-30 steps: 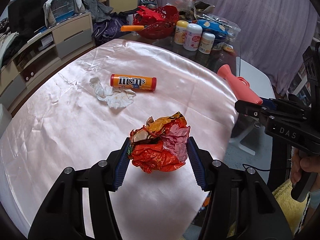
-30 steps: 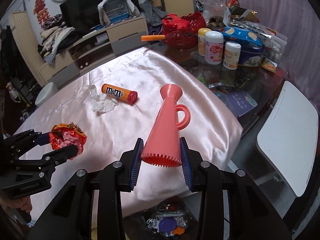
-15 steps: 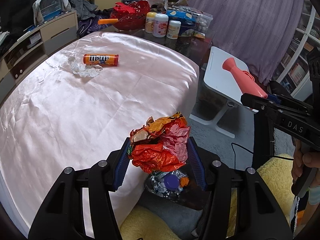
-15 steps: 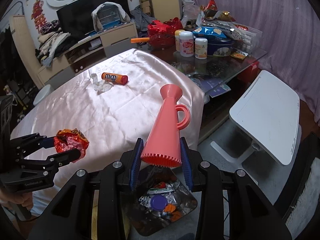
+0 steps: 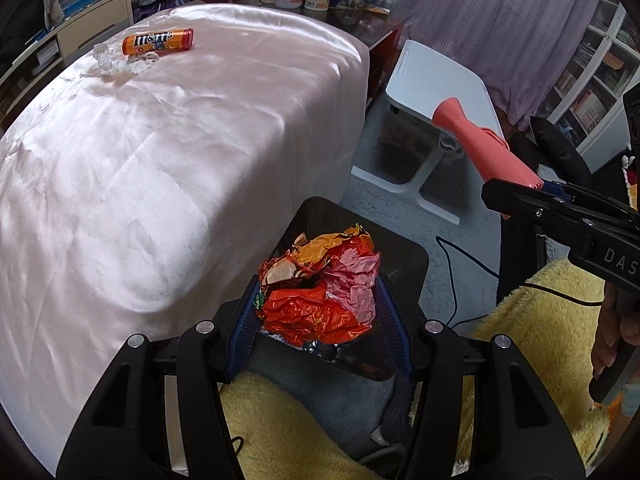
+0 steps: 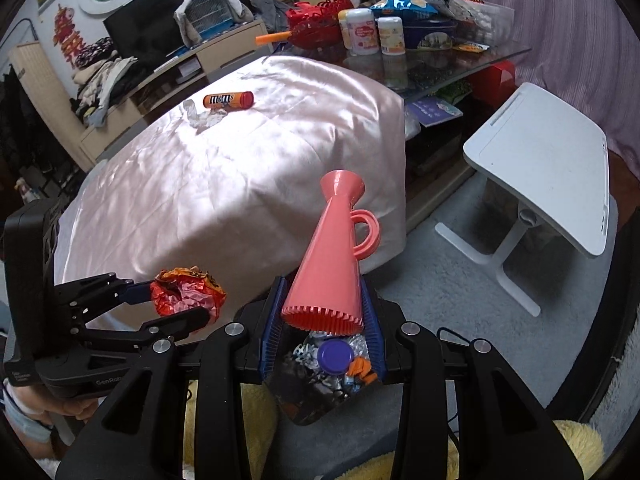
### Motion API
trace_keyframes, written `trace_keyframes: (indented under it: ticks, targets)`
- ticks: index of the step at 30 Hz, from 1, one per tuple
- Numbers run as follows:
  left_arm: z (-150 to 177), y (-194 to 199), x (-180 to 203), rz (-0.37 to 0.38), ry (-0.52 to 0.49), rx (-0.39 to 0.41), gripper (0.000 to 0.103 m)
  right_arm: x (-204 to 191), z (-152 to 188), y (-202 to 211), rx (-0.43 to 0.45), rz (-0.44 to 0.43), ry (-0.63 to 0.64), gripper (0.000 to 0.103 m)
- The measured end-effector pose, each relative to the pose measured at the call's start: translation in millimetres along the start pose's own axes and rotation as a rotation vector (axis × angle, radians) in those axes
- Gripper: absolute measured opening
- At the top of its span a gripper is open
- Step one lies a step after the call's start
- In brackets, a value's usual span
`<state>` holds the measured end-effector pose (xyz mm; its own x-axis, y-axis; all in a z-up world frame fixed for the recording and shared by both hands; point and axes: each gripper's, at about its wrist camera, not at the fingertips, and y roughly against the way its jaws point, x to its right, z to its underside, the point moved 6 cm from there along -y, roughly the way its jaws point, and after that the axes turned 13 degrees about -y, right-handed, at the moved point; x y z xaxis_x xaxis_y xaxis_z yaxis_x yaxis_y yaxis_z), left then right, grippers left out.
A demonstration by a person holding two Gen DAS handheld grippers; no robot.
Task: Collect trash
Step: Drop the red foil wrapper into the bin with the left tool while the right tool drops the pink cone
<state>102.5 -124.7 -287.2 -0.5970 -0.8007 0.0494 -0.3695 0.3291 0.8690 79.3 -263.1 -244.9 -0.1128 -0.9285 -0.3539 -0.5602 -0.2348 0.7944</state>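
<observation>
My left gripper (image 5: 318,320) is shut on a crumpled orange and pink wrapper (image 5: 320,284) and holds it over the black trash bin (image 5: 404,264) on the floor beside the table. The wrapper also shows in the right wrist view (image 6: 186,296). My right gripper (image 6: 322,320) is shut on a pink plastic horn (image 6: 334,256), above the bin (image 6: 308,392), which holds foil scraps and a purple cap (image 6: 335,356). An orange M&M's tube (image 5: 158,42) and a crumpled white tissue (image 5: 120,64) lie on the pink tablecloth (image 5: 160,160).
A white side table (image 6: 548,160) stands on the grey carpet to the right. A glass table (image 6: 432,64) behind holds jars, a red basket and snack bags. A yellow fluffy rug (image 5: 280,428) lies below the bin. A TV cabinet (image 6: 192,64) stands at the back.
Both grippers have moved back off the table edge with their loads. The left one now holds the wrapper over the bin; the right one holds the horn above it.
</observation>
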Motion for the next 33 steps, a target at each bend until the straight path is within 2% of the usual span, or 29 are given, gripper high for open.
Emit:
trace_keyframes:
  ticks: [11,16,21,22,24,27,29,32,33]
  targets:
    - [14.4,-44.5,10.8,-0.005,-0.040,-0.098,0.054,9.8,24.8,-33.6,-0.101,-0.004,-0.037,0.038]
    - [12.7,-55.1,15.0,-0.003,-0.049,-0.112,0.054,9.1,26.0,-44.2,-0.138,-0.010,-0.040,0.038]
    - [7.7,-56.8,15.7,0.002,-0.050,-0.118,0.057,6.6,20.2,-48.1,-0.137,0.001,-0.042,0.040]
    - [7.4,-56.3,14.4,-0.002,-0.049,-0.123,0.060,7.9,18.0,-48.9,-0.136,0.005,-0.047,0.051]
    - [6.8,-54.0,12.1,-0.013,-0.047,-0.123,0.067,10.1,14.0,-48.5,-0.123,0.013,-0.060,0.064]
    - [8.0,-49.5,7.9,-0.035,-0.048,-0.124,0.071,14.3,8.2,-45.5,-0.105,0.025,-0.071,0.064]
    - [8.5,-46.0,4.7,-0.043,-0.042,-0.124,0.077,16.7,4.2,-42.2,-0.089,0.031,-0.077,0.068]
    - [6.9,-35.5,-3.3,-0.068,-0.040,-0.112,0.084,18.4,-2.8,-34.6,-0.057,0.038,-0.081,0.077]
    - [6.5,-30.6,-6.6,-0.079,-0.037,-0.106,0.086,18.6,-5.3,-33.0,-0.050,0.037,-0.082,0.083]
